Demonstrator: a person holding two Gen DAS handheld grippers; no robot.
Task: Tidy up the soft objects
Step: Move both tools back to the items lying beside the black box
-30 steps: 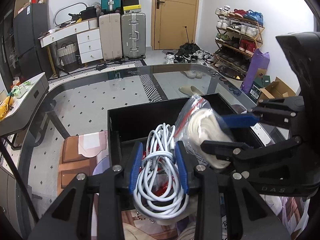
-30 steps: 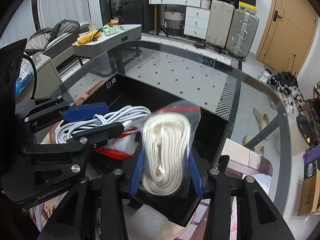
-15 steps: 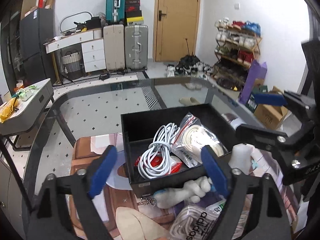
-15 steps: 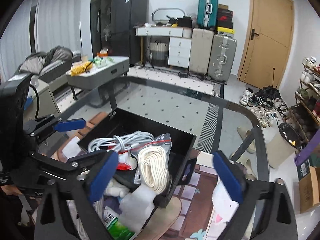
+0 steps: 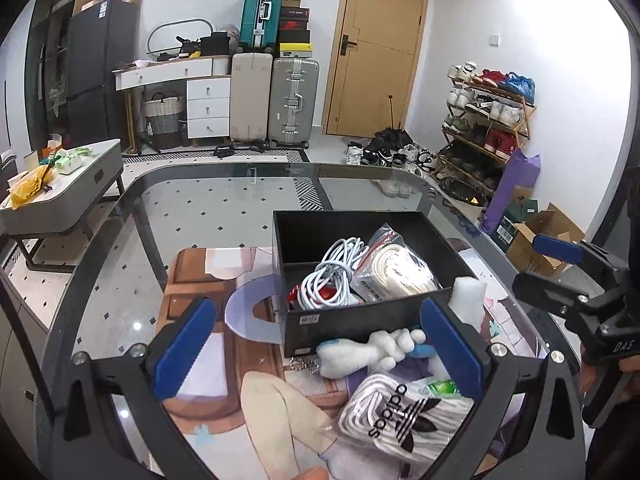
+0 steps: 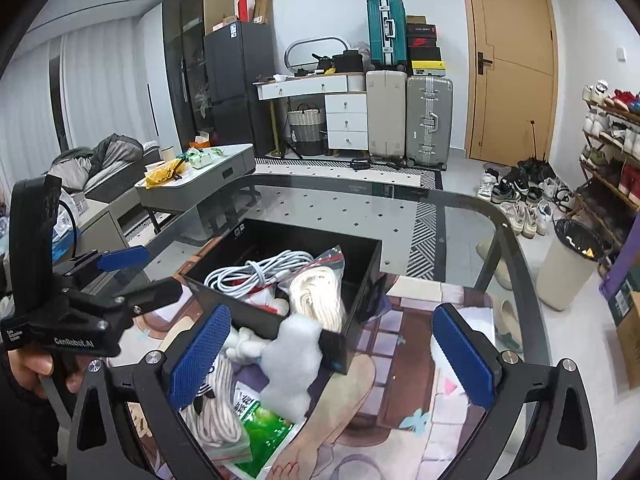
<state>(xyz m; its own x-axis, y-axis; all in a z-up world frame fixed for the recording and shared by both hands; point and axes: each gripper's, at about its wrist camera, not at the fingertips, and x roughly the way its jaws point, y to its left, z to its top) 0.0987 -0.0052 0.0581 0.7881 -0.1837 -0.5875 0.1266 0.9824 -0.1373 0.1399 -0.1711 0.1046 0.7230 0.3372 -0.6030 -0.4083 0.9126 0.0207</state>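
A black box (image 5: pixel 352 318) (image 6: pixel 256 322) sits on the glass table. Inside lie a coiled white cable (image 5: pixel 332 276) (image 6: pixel 256 268) and a bagged cream rope (image 5: pixel 394 272) (image 6: pixel 318 300). In front of the box lie a white plush toy (image 5: pixel 370 350) (image 6: pixel 244 344), a white foam lump (image 5: pixel 468 300) (image 6: pixel 292 364), a bagged white lace bundle with an adidas label (image 5: pixel 400 420) (image 6: pixel 216 408) and a green packet (image 6: pixel 264 432). My left gripper (image 5: pixel 318 352) is open and empty, pulled back above the loose items. My right gripper (image 6: pixel 332 356) is open and empty too.
A printed mat (image 5: pixel 208 360) covers the near part of the glass table (image 5: pixel 200 208). The other gripper shows in each view, at the right edge (image 5: pixel 580 292) and at the left (image 6: pixel 80 304). A bin (image 6: pixel 568 268) and a shoe rack (image 5: pixel 484 120) stand beyond the table.
Both grippers let go of the cable and the bagged rope, which now lie in the box. Both opened wide and pulled back and up from the box.
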